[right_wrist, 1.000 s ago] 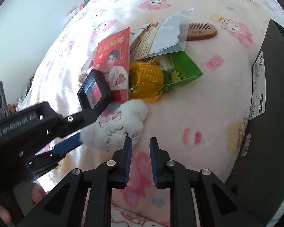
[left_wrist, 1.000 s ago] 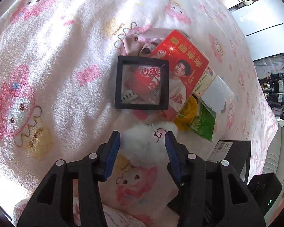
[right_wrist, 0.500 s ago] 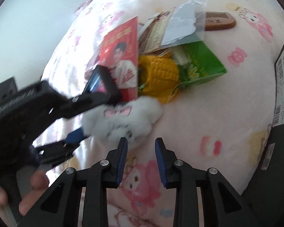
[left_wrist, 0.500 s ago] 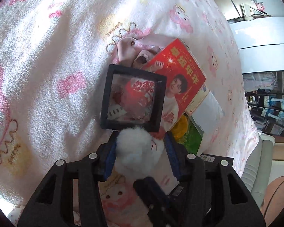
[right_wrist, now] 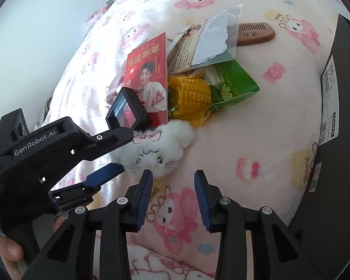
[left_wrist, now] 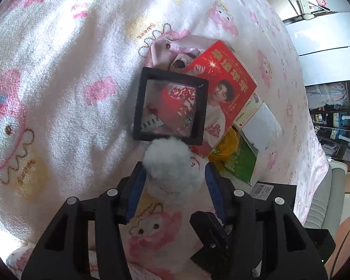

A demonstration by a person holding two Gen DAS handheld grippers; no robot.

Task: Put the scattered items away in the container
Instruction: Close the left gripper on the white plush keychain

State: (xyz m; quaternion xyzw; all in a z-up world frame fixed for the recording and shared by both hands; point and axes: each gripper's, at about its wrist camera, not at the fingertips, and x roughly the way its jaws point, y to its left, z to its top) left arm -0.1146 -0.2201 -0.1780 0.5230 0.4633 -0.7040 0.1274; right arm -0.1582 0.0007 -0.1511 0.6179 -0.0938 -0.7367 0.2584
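On the pink blanket [right_wrist: 256, 121], our left gripper [left_wrist: 173, 182] squeezes the fluffy white toy [left_wrist: 172, 165], soft and light, best held mid-body; our right gripper [right_wrist: 173, 189], just opening, holds nothing.

Two close wrist fisheyes angled steeply down over the blanket [left_wrist: 58, 74], both sharing the white plush toy [right_wrist: 156, 149].
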